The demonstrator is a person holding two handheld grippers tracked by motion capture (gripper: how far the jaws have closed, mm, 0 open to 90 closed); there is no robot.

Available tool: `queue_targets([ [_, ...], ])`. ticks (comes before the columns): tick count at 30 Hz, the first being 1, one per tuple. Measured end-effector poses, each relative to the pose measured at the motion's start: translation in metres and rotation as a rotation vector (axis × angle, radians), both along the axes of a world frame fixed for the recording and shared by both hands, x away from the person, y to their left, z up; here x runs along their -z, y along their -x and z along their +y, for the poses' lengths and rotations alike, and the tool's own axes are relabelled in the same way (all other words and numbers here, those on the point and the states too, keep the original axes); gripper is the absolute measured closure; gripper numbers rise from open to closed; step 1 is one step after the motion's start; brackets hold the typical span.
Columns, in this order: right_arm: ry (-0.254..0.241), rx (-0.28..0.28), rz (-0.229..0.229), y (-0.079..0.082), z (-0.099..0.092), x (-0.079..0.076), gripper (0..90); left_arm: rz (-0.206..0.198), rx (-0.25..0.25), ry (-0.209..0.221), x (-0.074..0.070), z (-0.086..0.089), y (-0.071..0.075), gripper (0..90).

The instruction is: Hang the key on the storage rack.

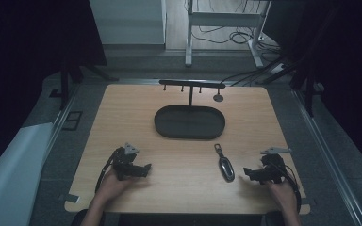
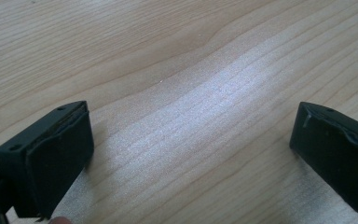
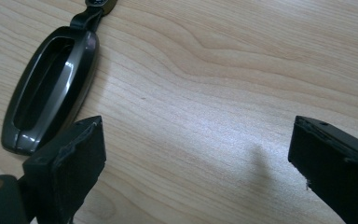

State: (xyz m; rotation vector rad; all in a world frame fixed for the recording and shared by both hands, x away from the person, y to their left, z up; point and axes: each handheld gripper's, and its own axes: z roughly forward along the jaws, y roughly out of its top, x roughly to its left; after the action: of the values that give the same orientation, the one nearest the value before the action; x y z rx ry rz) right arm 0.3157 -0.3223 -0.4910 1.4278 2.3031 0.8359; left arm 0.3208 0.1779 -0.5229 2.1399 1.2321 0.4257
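Nearest the person, both tongs rest low on the worktop (image 1: 136, 122): the left tongs (image 1: 146, 169) at about 7 o'clock, jaws spread wide over bare wood, and the right tongs (image 1: 246, 173) at about 5 o'clock, jaws likewise wide apart and holding nothing. Just beside the right tongs, at their 10 o'clock in the right gripper view, lies the dark key fob (image 3: 46, 88), flat on the wood, its short strap pointing away toward 12 o'clock. This looks like the start, the approach before a grasp; the next move probably calls for swinging the right tongs over the fob and closing across its narrow sides. Farther off sits the dark oval tray (image 1: 189, 122), and behind it a hook stand (image 1: 192, 84). The pegs are dim, and the strap's end is cut off in the right gripper view.
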Motion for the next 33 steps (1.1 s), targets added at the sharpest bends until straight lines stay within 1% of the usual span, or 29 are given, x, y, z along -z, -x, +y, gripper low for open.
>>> queue_targets([
  [5, 0.006, 0.007, 0.021, -0.002, 0.002, -0.002, 2.9, 0.000, -0.001, 0.000, 0.000, 0.000, 0.000, 0.0],
  [14, 0.013, -0.010, 0.046, -0.006, 0.010, -0.003, 2.3, 0.000, -0.001, 0.000, 0.000, 0.000, 0.000, 0.0],
  [17, 0.024, -0.025, 0.055, -0.008, 0.014, -0.005, 2.1, 0.000, 0.000, 0.000, 0.000, 0.000, 0.000, 0.0],
  [20, 0.057, -0.040, 0.073, -0.010, 0.018, -0.006, 2.0, 0.000, 0.000, 0.000, 0.000, 0.000, 0.000, 0.0],
  [23, 0.074, -0.053, 0.086, -0.012, 0.024, -0.007, 1.9, 0.000, 0.000, 0.000, 0.000, 0.000, 0.000, 0.0],
  [26, 0.081, -0.068, 0.094, -0.014, 0.028, -0.009, 1.7, 0.000, 0.000, 0.000, 0.000, 0.000, 0.000, 0.0],
  [33, 0.092, -0.100, 0.141, -0.021, 0.037, -0.015, 1.4, 0.000, 0.001, -0.001, 0.000, 0.000, 0.000, 0.0],
])
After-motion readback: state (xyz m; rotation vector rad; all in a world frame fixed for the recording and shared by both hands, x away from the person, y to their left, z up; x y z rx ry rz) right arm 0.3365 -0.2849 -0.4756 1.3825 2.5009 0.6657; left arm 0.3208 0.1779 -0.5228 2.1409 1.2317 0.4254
